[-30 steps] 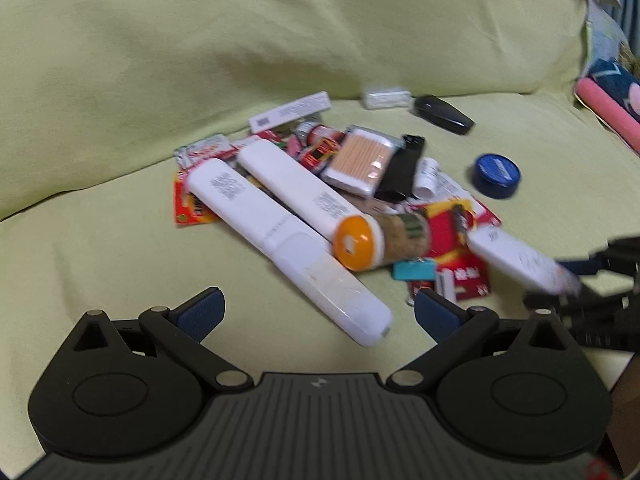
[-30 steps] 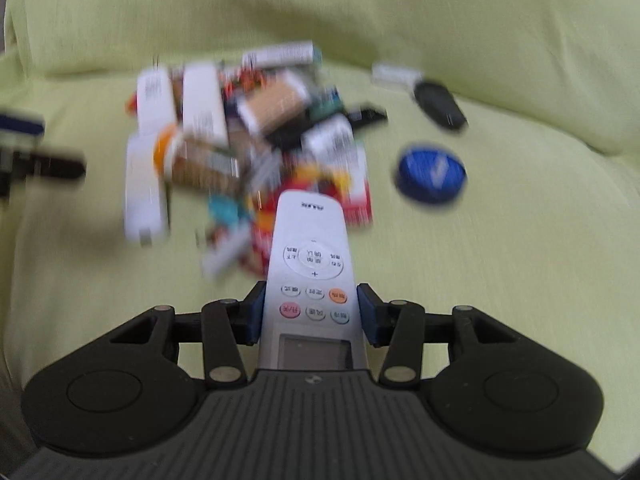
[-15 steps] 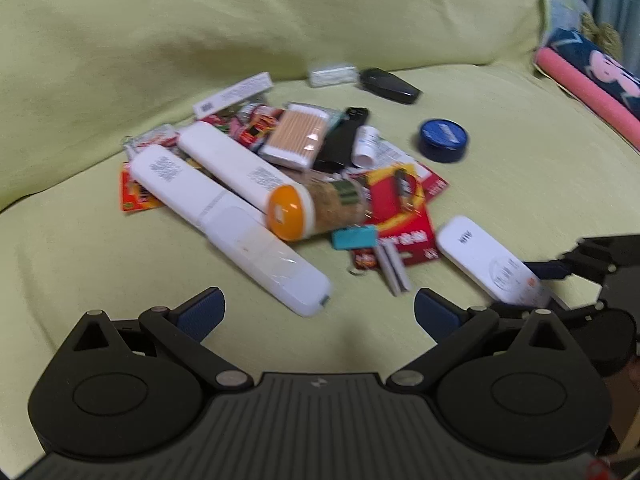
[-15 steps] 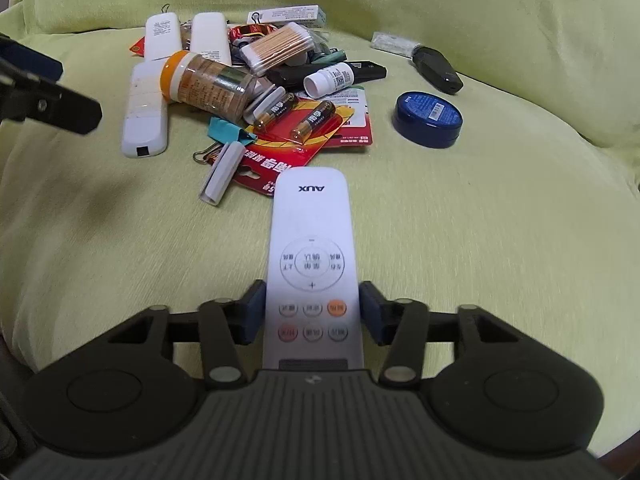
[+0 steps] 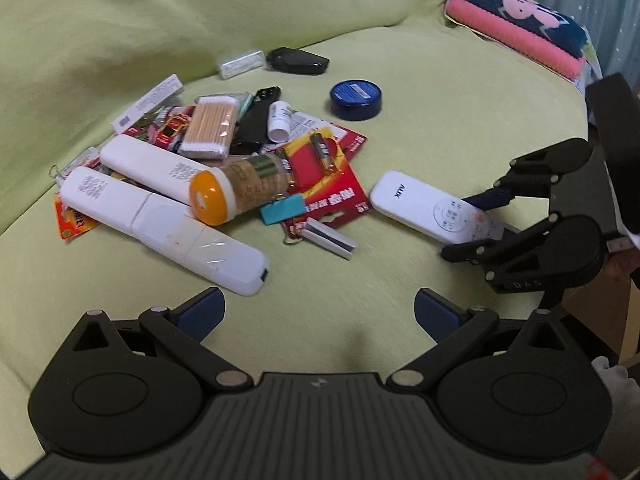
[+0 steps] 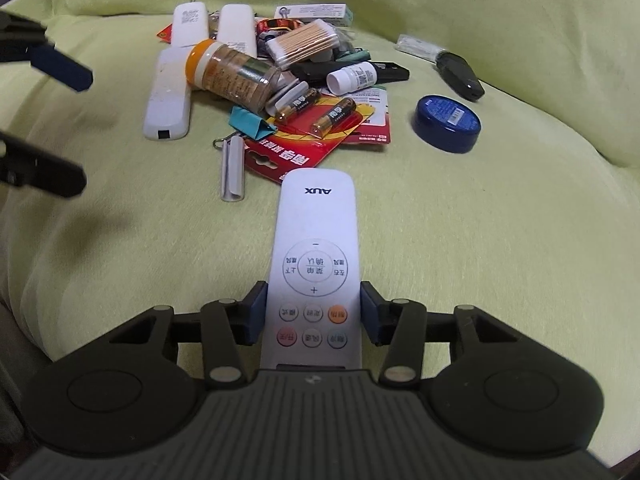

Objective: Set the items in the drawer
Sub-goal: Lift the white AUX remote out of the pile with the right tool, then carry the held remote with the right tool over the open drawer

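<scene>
My right gripper (image 6: 314, 316) is shut on a white AUX remote (image 6: 316, 248), clamped at its button end, its far end pointing at the pile. The left wrist view shows the same remote (image 5: 424, 206) held by the right gripper (image 5: 476, 224) just above the sofa seat. A heap of small items lies on the yellow-green cushion: an orange-capped jar (image 5: 236, 194), two long white remotes (image 5: 160, 220), a box of cotton swabs (image 5: 210, 126), batteries (image 6: 334, 116) on a red card. My left gripper (image 5: 316, 314) hangs open over bare cushion in front of the heap. No drawer is in view.
A blue round tin (image 5: 356, 100) and a black key fob (image 5: 298, 61) lie apart behind the heap. Folded pink and navy fabric (image 5: 520, 32) rests at the sofa's right end. The sofa's backrest (image 5: 160, 8) rises behind everything.
The right gripper has pulled the AUX remote back from the heap, toward the sofa's front right. The left gripper has drawn back and swung, so the heap sits further left in its view.
</scene>
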